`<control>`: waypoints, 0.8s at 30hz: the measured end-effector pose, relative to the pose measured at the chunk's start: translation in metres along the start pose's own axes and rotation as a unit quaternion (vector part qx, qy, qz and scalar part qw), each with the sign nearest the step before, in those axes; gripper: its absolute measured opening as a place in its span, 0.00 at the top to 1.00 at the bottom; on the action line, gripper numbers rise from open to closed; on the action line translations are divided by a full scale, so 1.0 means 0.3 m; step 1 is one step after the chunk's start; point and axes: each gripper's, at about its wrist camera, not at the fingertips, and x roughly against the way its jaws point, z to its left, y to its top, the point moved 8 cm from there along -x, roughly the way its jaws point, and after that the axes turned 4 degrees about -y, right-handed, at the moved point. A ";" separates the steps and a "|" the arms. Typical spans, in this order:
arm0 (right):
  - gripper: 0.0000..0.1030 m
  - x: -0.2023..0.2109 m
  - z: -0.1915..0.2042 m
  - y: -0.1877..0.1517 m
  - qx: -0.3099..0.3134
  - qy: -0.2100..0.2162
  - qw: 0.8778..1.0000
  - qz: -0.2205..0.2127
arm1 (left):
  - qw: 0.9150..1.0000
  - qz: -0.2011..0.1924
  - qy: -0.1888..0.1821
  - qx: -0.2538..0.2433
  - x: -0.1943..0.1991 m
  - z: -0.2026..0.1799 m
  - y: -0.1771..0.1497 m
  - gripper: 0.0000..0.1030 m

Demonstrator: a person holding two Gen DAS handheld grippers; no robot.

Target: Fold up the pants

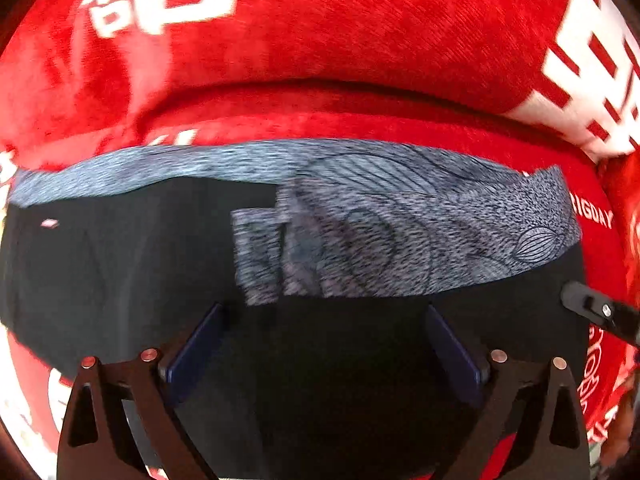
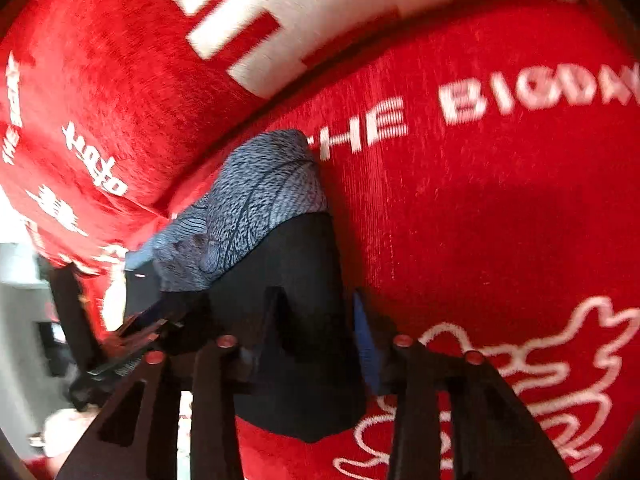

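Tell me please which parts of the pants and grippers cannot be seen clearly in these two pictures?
- Left wrist view: the lower part of the pants is cut off by the bottom edge.
- Left wrist view: the waistband print is partly motion-blurred.
- Right wrist view: the left gripper is blurred.

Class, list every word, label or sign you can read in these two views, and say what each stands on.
"THE BIGDA", cut off at the frame edge: white letters on the red blanket.
"IGDAY", its start hidden: on the blanket beside the pants.
Other white print on the blanket: too blurred to read.
Small white tag on the pants: too small to read.
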 end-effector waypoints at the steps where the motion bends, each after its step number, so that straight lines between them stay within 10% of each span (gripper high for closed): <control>1: 0.57 0.022 0.020 -0.005 0.024 -0.020 0.999 -0.008 | 1.000 -0.004 0.010 0.001 0.017 0.012 -0.006 0.03; 7: 0.70 0.098 0.168 -0.069 0.095 -0.015 0.995 -0.016 | 0.998 -0.013 0.045 0.035 0.142 0.114 -0.109 0.03; 24: 0.70 -0.215 0.478 -0.153 0.206 -0.006 0.977 0.044 | 0.987 0.006 0.083 0.136 0.227 0.310 -0.381 0.03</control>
